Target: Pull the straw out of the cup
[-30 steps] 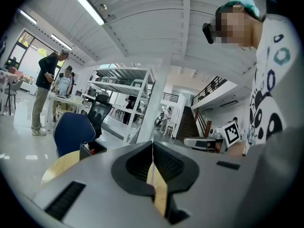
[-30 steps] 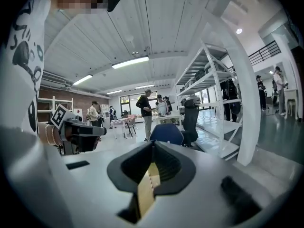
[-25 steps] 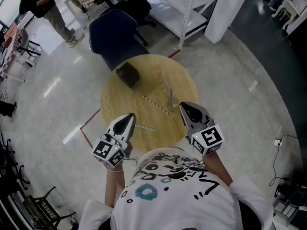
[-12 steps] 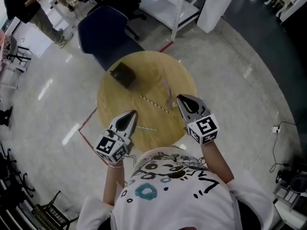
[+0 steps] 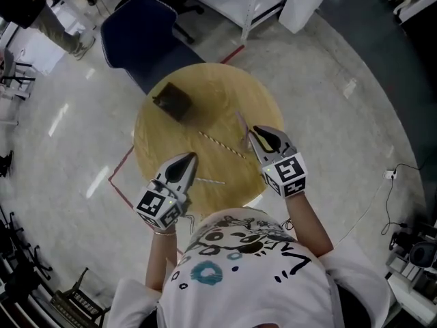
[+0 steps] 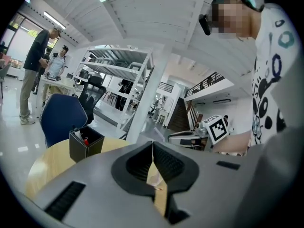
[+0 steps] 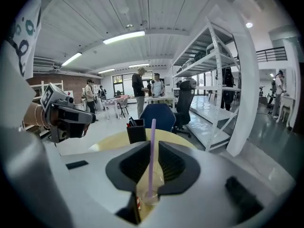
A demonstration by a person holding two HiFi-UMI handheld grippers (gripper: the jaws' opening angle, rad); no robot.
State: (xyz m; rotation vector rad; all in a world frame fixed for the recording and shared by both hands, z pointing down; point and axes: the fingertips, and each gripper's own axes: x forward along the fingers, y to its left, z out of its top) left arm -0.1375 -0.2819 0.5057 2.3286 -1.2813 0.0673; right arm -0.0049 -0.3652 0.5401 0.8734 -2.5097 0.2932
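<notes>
The purple straw (image 7: 151, 151) stands upright in the clear cup (image 7: 148, 194) on the round table (image 5: 205, 91). It sits in the gap between the jaws of my right gripper (image 5: 255, 136), which are narrowly apart, a little wider than the straw. My left gripper (image 6: 152, 145) hangs over the table's near edge, jaws closed together on nothing. A striped straw (image 5: 222, 145) lies mid-table, and a black box (image 5: 171, 102) sits farther off.

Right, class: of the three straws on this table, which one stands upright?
The purple straw, standing in the clear cup by the right tongs. The striped straw and the thin white straw both lie flat on the tabletop.
</notes>
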